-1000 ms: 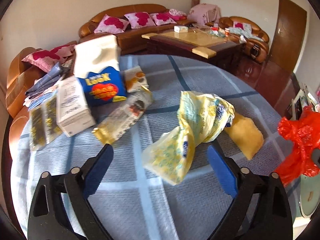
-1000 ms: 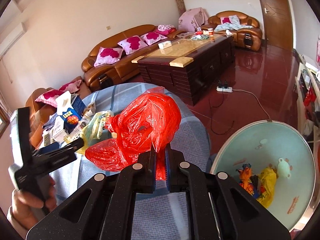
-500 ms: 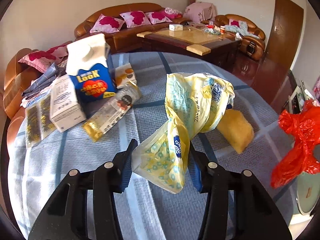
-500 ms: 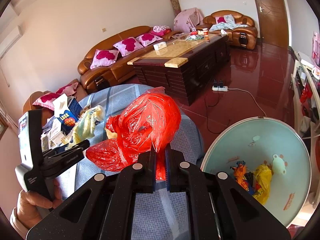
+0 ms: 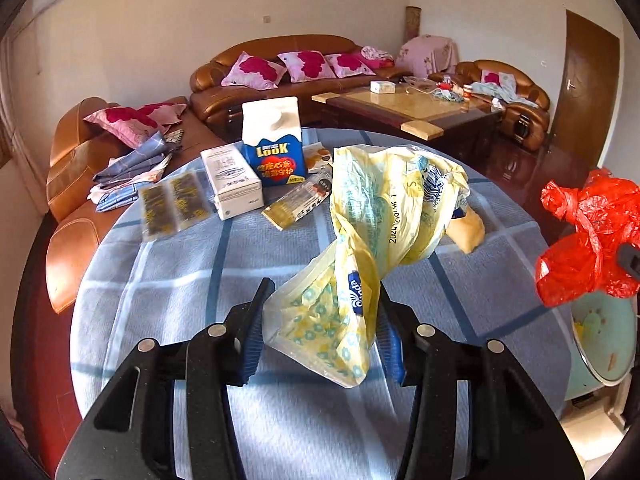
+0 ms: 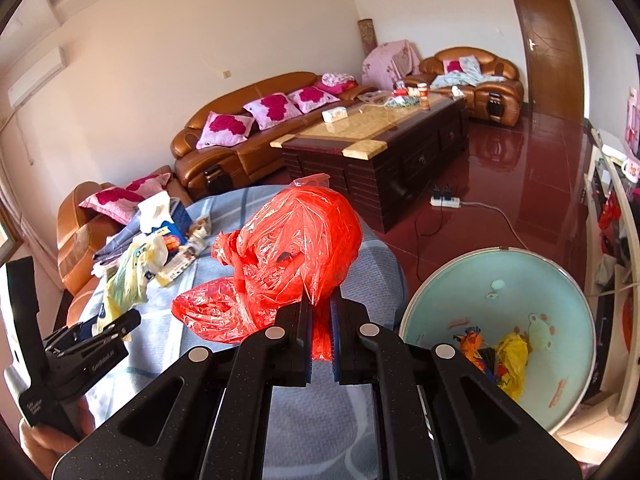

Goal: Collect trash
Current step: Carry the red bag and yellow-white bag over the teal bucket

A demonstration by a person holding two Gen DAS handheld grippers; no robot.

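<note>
A crumpled yellow plastic bag (image 5: pixel 384 208) hangs lifted above the round table's blue checked cloth (image 5: pixel 168 280). My left gripper (image 5: pixel 324 304) is shut on the bag's lower end, blue pads pressing both sides. In the right wrist view the same yellow bag (image 6: pixel 128 276) and left gripper (image 6: pixel 116 326) show at the left, held by a hand. My right gripper (image 6: pixel 322 312) is shut on a crinkled red plastic bag (image 6: pixel 296 252), which hangs over the table's right edge. The red bag (image 5: pixel 588 240) also shows at the right of the left wrist view. A pale blue basin (image 6: pixel 520 280) with several pieces of trash sits on the floor, lower right.
On the table's far side stand a blue LOOK milk carton (image 5: pixel 274 148), a white box (image 5: pixel 232 180), a long wrapper (image 5: pixel 298 204), dark packets (image 5: pixel 174 204) and a yellow lump (image 5: pixel 466 228). A dark coffee table (image 6: pixel 380 136) and brown sofas stand beyond.
The left jaws closed on the yellow bag and lifted it off the cloth. The right gripper, still on the red bag, rose slightly and the basin shifted in its view.
</note>
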